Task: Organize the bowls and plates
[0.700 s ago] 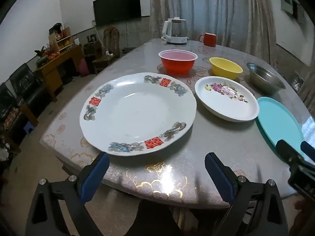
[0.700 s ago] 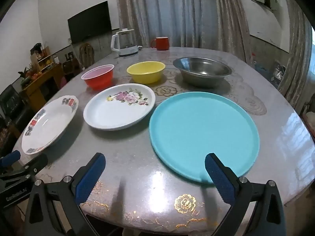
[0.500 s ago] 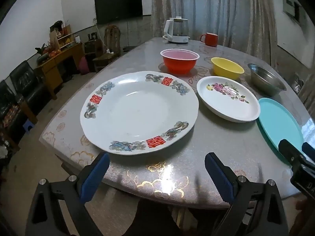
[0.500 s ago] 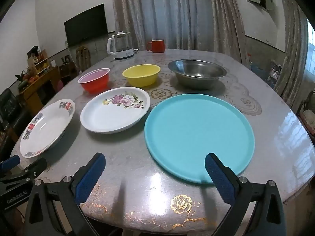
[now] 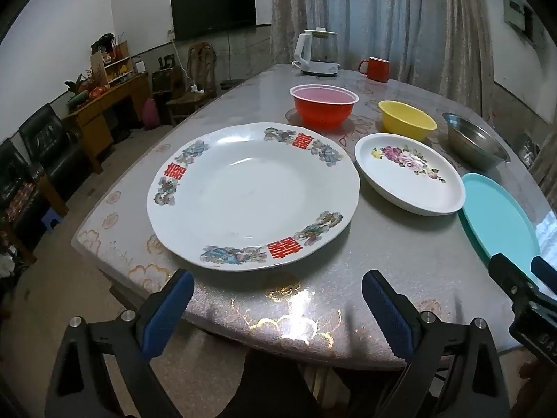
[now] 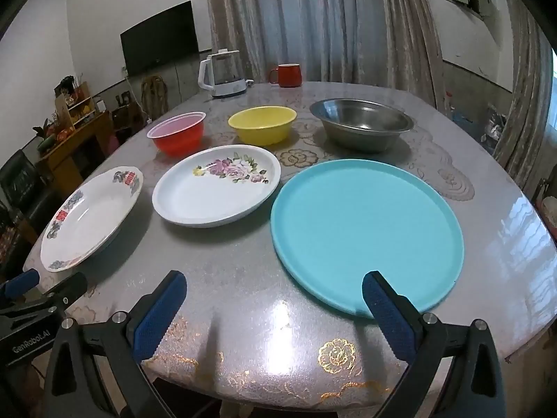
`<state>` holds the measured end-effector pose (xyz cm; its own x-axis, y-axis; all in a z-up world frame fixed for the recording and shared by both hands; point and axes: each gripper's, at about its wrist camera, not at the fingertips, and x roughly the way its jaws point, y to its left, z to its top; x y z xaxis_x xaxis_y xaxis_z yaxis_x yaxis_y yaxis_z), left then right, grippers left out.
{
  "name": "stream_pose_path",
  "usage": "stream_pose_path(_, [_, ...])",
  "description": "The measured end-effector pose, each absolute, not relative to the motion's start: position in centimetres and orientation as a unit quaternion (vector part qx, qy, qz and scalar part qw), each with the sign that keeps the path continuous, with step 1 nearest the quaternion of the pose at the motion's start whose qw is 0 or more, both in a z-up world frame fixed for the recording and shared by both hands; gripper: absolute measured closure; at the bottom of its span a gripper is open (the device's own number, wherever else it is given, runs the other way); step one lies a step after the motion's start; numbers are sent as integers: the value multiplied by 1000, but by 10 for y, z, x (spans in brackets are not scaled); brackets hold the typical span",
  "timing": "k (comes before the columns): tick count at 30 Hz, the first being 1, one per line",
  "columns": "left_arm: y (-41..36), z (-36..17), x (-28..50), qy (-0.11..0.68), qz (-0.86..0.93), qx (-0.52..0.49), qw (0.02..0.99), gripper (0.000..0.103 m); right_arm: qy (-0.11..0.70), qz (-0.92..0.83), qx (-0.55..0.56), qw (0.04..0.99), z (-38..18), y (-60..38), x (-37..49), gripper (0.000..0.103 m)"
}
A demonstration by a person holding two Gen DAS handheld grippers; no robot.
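Left wrist view: my left tongs gape wide, empty, before the big plate at the desk edge; right tongs too, by the teal tray. I'd slide one finger under the rim, pinch gently.

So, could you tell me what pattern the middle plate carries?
Pink and purple flowers on the white plate, clearest in the right wrist view.

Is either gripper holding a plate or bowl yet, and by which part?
Nothing is held. The left gripper and right gripper both have open, empty jaws short of the plates.
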<state>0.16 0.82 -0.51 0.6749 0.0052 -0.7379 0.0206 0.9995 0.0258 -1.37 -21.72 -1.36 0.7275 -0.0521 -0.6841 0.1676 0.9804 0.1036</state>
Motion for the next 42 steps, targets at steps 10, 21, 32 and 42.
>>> stream_pose_path(10, [10,-6,2,403,0,14,915,4,366,-54,86,925,-15,-218,-14,0])
stream_pose_path(21, [12,-6,2,402,-2,9,915,4,365,-54,84,926,-14,-216,-14,0])
stream_pose_path(32, [15,-8,4,403,1,5,915,4,372,-52,79,923,-17,-214,-11,0])
stream_pose_path(42, [19,-8,4,408,0,2,913,4,374,-52,71,923,-17,-210,-11,0])
